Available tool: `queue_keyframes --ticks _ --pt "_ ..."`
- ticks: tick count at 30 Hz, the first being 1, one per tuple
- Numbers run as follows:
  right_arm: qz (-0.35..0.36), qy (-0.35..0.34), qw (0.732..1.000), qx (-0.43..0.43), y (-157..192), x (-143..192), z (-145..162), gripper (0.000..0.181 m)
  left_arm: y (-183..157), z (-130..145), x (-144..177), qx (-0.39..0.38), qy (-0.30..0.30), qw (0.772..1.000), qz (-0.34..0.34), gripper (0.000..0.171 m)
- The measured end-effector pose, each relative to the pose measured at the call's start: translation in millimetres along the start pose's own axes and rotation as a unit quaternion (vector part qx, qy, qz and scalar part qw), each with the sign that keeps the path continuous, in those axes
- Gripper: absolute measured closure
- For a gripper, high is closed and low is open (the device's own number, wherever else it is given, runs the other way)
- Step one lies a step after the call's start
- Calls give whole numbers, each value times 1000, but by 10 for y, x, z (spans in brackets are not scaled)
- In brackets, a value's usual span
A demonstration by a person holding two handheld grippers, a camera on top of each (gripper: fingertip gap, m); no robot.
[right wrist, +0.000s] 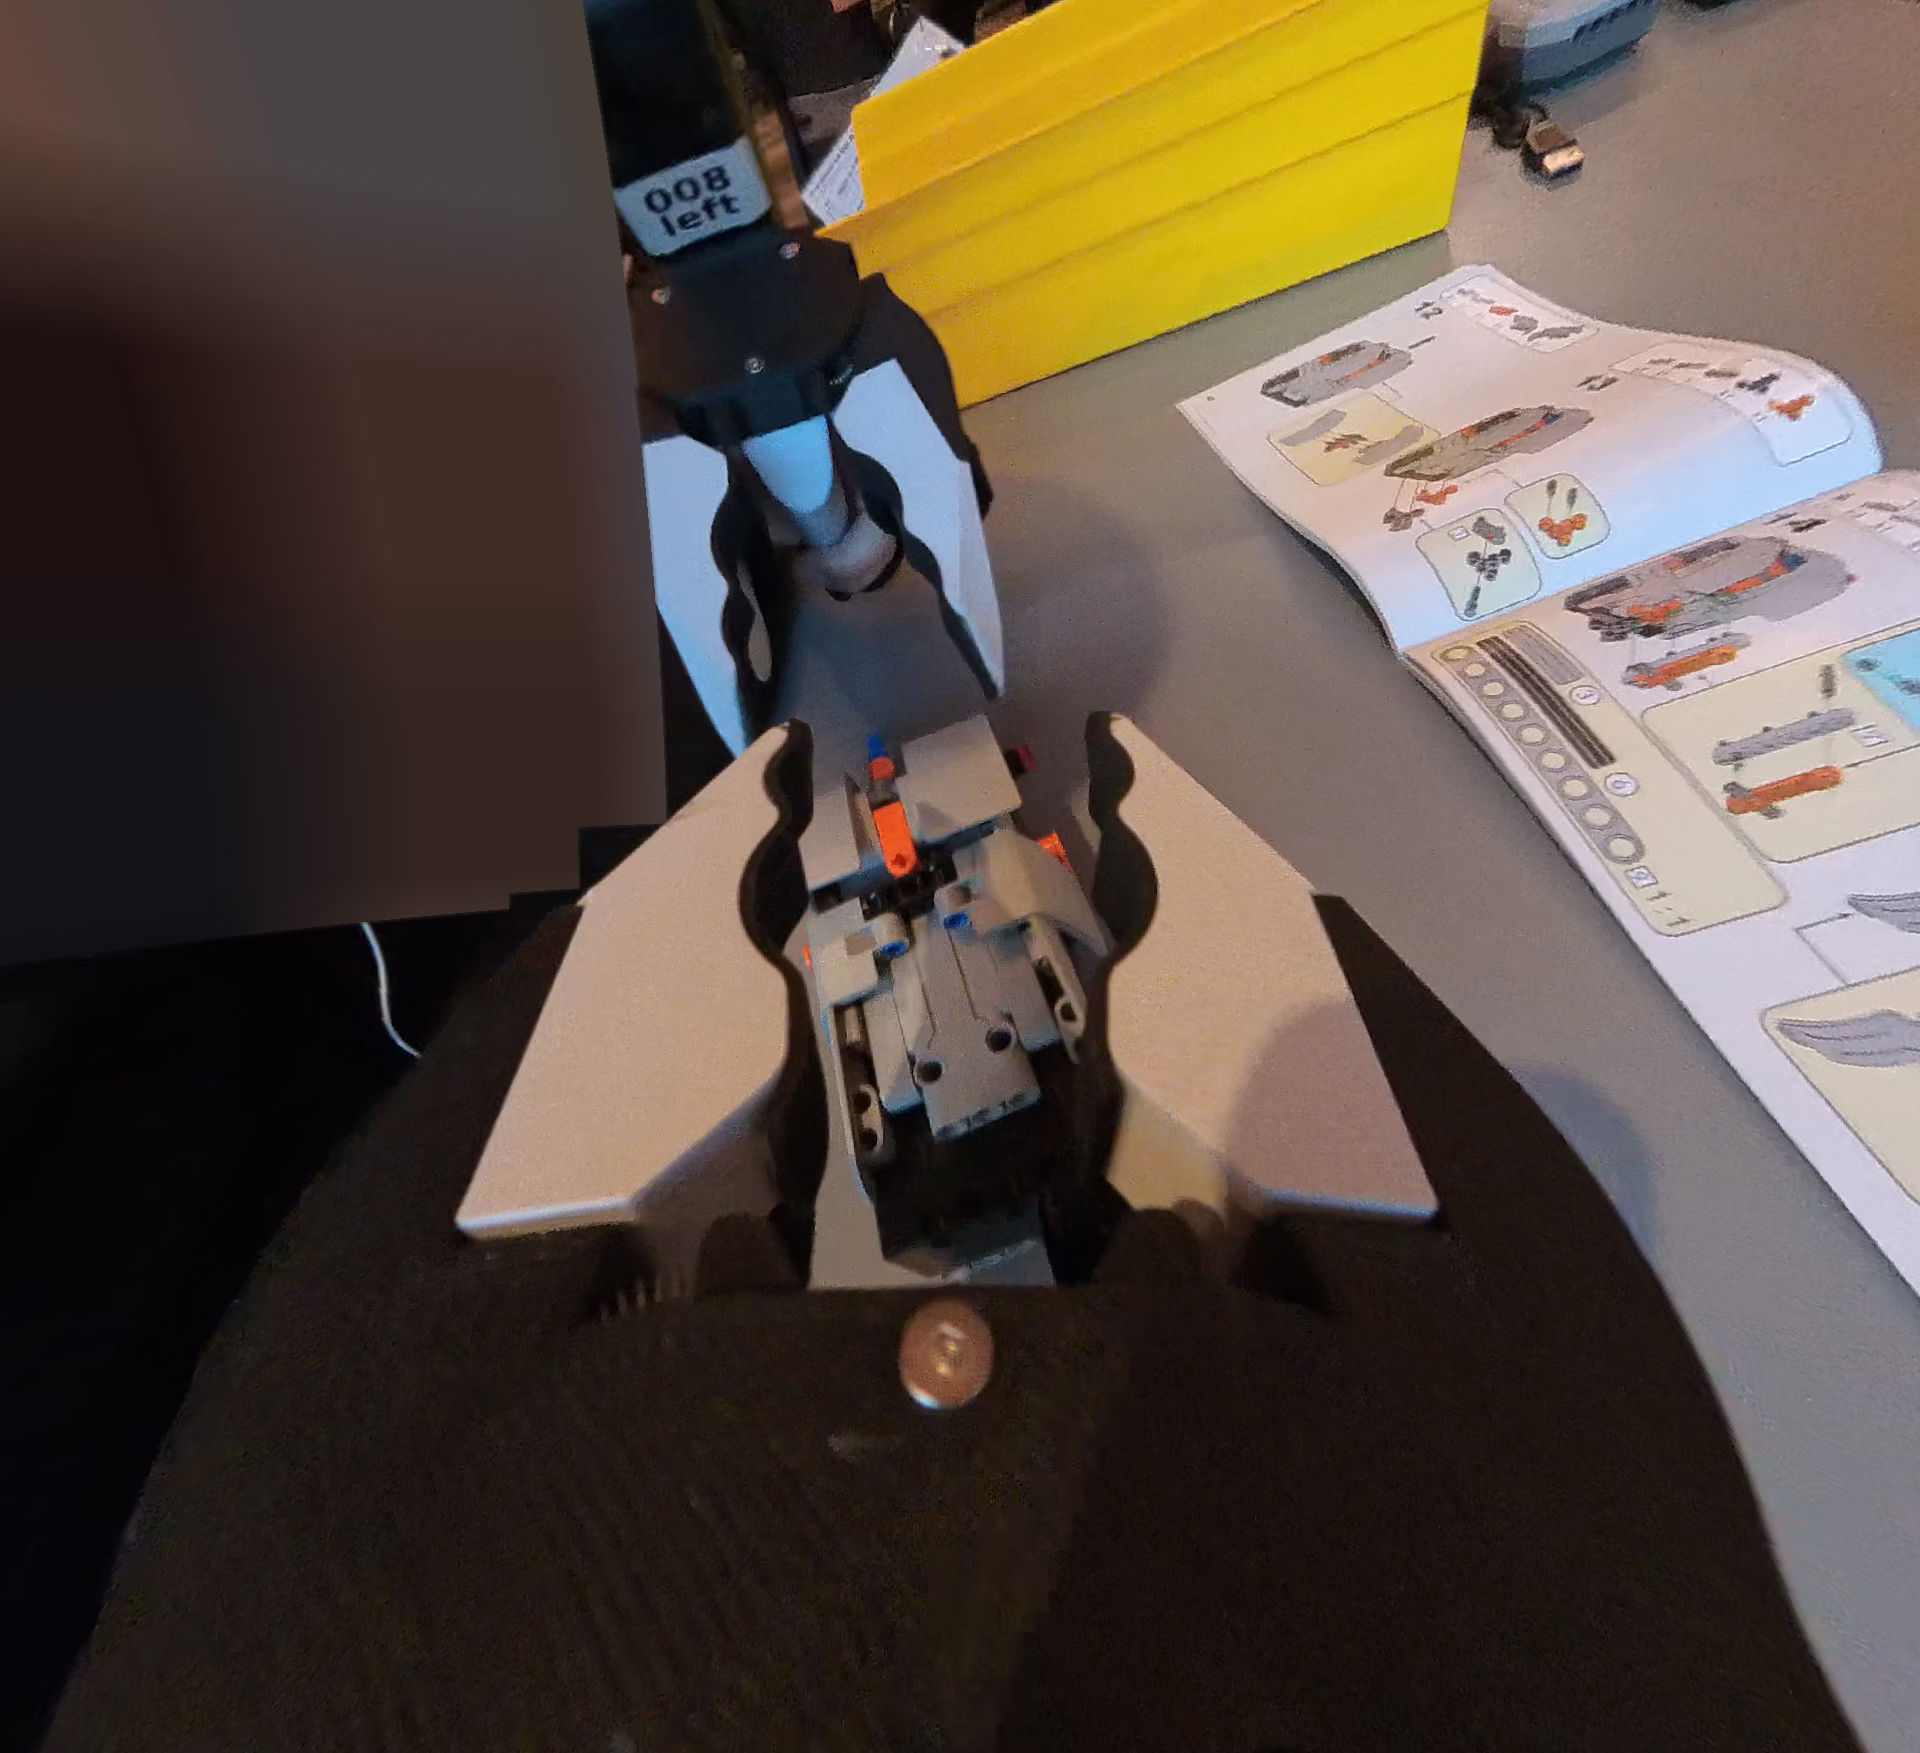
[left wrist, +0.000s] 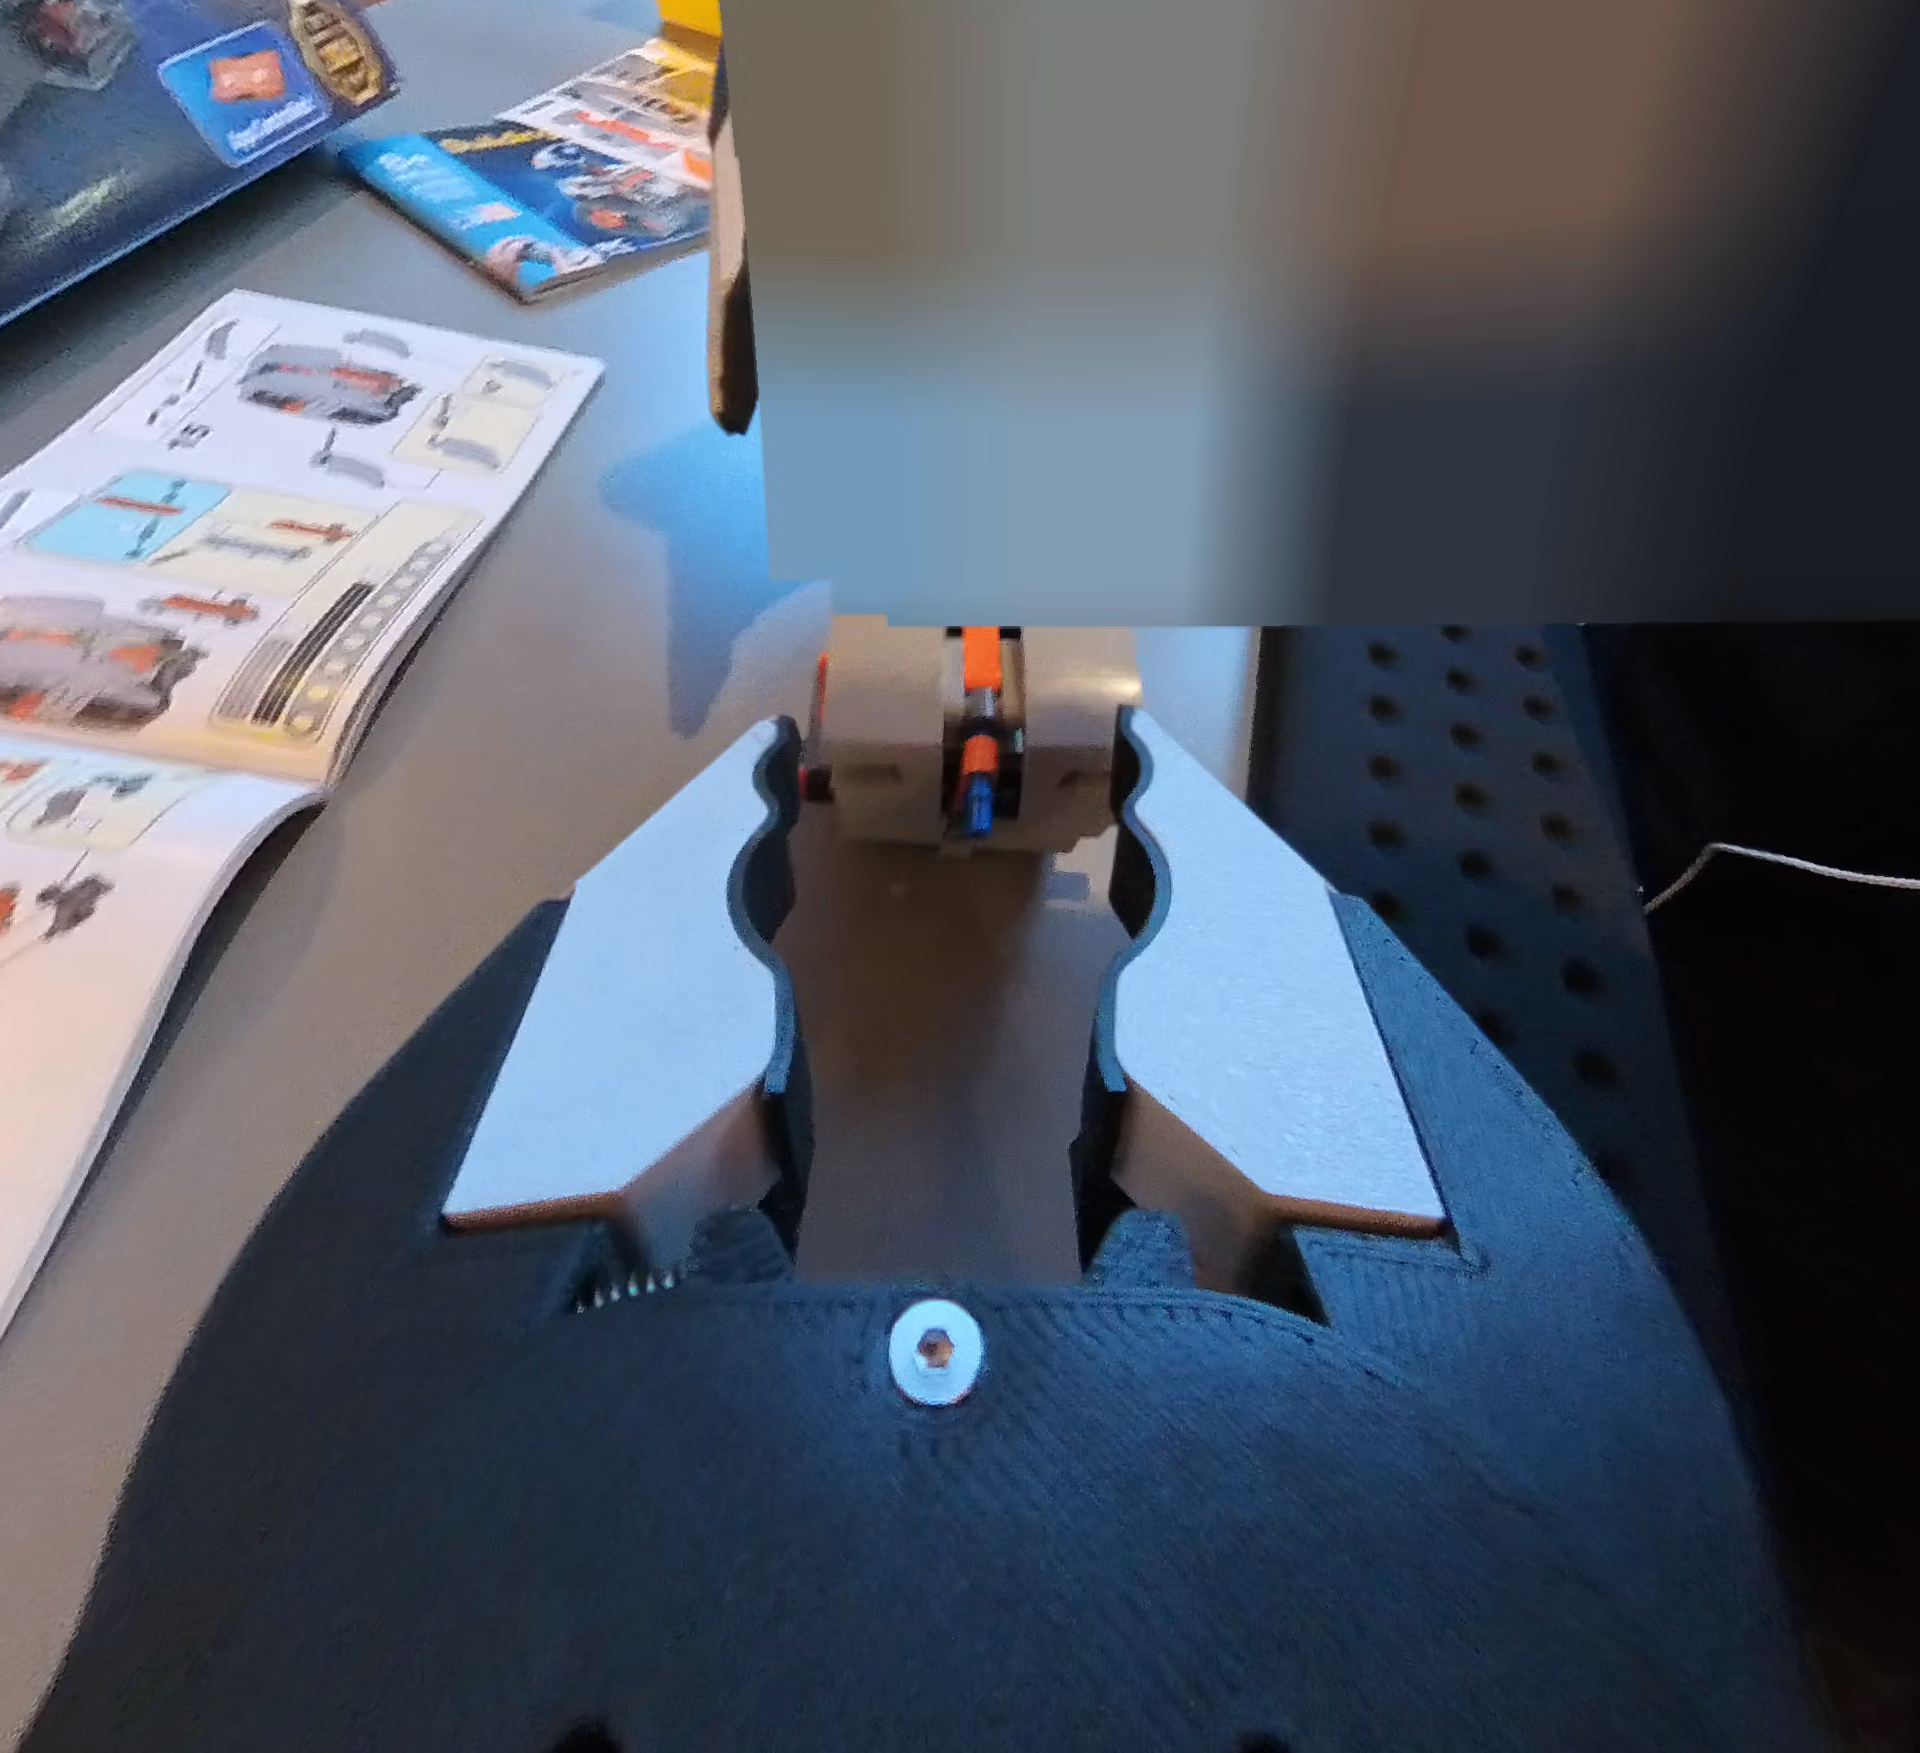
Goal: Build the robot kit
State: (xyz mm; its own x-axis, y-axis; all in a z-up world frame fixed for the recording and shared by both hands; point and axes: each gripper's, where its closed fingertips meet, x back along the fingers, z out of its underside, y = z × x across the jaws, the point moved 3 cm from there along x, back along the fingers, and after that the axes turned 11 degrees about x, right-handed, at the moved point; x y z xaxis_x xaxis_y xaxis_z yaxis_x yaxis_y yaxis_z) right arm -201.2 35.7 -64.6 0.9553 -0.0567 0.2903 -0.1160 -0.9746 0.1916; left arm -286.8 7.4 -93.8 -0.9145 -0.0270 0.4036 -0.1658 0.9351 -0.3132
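Note:
A grey toy brick model (right wrist: 935, 965) with orange and blue pins lies lengthwise between the fingers of my right gripper (right wrist: 945, 733). The jaws press on both its sides, and it sits over the grey table (right wrist: 1195, 768). My left gripper (left wrist: 951, 763) faces it from the other side with jaws spread wide. Its tips flank the model's far end (left wrist: 914, 768), and I cannot see firm contact. The left gripper also shows in the right wrist view (right wrist: 868, 701), just beyond the model. A large blurred patch hides most of the right gripper in the left wrist view.
An open instruction booklet (right wrist: 1558, 664) lies right of the model; it also shows in the left wrist view (left wrist: 260, 560). A yellow bin (right wrist: 1195, 176) stands behind. A blue box (left wrist: 156, 41) and a second booklet (left wrist: 540, 197) lie far left. A black perforated panel (left wrist: 1475, 872) borders the table edge. The tips of one gripper are about 6 centimetres away from the tips of the other.

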Motion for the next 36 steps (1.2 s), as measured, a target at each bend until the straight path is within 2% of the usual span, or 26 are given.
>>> queue_keyframes --ticks 4,6,7,12,15,29,36 --pt "-1 86 996 19 -74 -162 119 129 60 60 91 17 -3 1000 -23 129" --pt "-5 119 992 34 -72 -215 178 129 35 91 106 20 -2 1000 -17 146" --pt "-11 125 992 31 -62 -236 195 130 23 116 104 20 3 1000 -13 152" --pt "-24 140 990 12 -50 -299 257 131 8 189 19 12 32 999 -17 158" --pt "-26 163 986 19 -43 -321 291 131 -25 225 -31 1 49 999 -9 169" --pt "-34 183 982 25 -13 -320 337 137 -24 220 -43 4 58 998 -17 170" --pt "-35 181 982 38 -6 -325 326 138 -12 221 -41 35 55 998 7 169"
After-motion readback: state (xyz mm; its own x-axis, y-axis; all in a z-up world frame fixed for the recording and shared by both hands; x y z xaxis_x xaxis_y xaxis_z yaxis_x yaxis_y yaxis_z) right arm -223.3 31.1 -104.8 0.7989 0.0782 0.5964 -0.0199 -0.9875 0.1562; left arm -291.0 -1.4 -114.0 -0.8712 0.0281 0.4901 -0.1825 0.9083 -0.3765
